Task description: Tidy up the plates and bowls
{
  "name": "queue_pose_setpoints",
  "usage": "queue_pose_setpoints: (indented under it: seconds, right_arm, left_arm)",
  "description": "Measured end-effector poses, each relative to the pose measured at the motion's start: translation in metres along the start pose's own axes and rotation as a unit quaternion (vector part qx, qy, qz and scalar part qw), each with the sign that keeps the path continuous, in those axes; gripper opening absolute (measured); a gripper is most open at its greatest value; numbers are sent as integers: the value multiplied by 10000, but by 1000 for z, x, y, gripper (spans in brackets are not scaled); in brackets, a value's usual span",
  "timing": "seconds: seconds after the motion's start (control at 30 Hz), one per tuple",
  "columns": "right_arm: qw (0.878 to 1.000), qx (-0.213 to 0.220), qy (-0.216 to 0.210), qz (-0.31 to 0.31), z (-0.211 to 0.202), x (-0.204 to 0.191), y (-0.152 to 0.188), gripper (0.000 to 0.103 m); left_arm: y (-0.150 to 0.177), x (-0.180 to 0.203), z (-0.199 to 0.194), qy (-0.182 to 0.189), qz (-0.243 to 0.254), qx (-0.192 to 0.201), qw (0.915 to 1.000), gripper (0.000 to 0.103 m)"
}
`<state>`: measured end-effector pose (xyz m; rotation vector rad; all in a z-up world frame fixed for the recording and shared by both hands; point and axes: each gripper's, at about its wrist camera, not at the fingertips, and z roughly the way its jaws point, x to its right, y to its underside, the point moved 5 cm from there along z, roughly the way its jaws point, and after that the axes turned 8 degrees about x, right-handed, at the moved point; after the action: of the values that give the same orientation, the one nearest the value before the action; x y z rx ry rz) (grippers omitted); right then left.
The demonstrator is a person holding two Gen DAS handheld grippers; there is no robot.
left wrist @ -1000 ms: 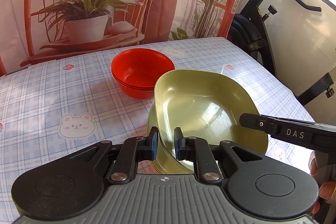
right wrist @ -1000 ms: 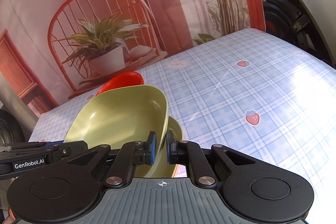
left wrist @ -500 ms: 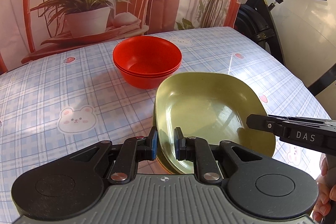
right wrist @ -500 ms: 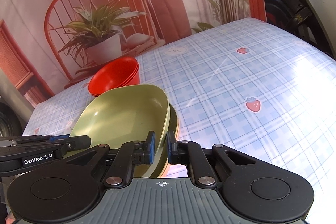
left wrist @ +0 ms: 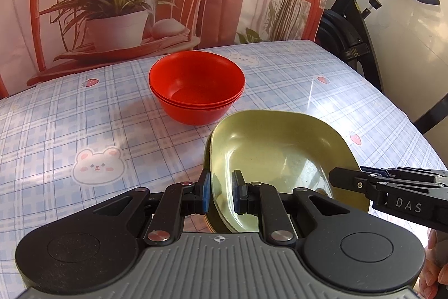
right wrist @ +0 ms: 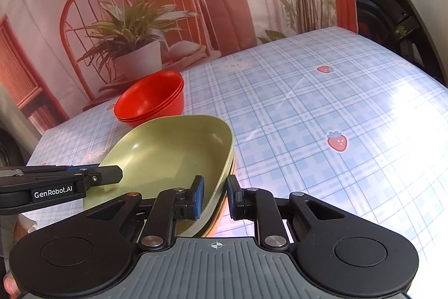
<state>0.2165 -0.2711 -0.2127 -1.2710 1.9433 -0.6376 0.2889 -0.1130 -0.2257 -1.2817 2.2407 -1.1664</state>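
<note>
A green plate [left wrist: 280, 147] lies on top of a stack of plates on the checked table; an orange rim [right wrist: 218, 220] shows at the bottom of the stack. My left gripper [left wrist: 221, 192] is shut on the plate's near left rim. On the opposite side, my right gripper [right wrist: 215, 196] straddles the rim of the same green plate [right wrist: 168, 150]; its jaws are opening and the pads stand apart from the rim. Each gripper's fingers also reach in from the side of the other's view. Stacked red bowls [left wrist: 196, 91] stand just behind the plates.
The table [left wrist: 70, 116] wears a blue plaid cloth with bears and strawberries. A printed backdrop [left wrist: 117, 4] of a chair and plant hangs along its far edge. A black exercise bike [left wrist: 358, 27] stands past the right edge. A person's fingers [left wrist: 436, 276] show at lower right.
The green plate was held tilted above the stack and has come down flat onto it. The right gripper's jaws have spread off the rim. The left gripper's grip is unchanged.
</note>
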Motion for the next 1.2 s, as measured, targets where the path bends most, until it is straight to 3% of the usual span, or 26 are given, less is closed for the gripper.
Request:
queue_pose_setpoints:
  seconds: [0.4, 1.2]
  right_arm:
    - [10000, 16, 21, 34, -9, 14, 2, 22]
    - [9997, -55, -50, -232, -6, 2, 14, 22]
  left_arm:
    - [1, -6, -5, -143, 18, 43, 9999, 17]
    - [17, -8, -19, -370, -114, 340, 9987, 17]
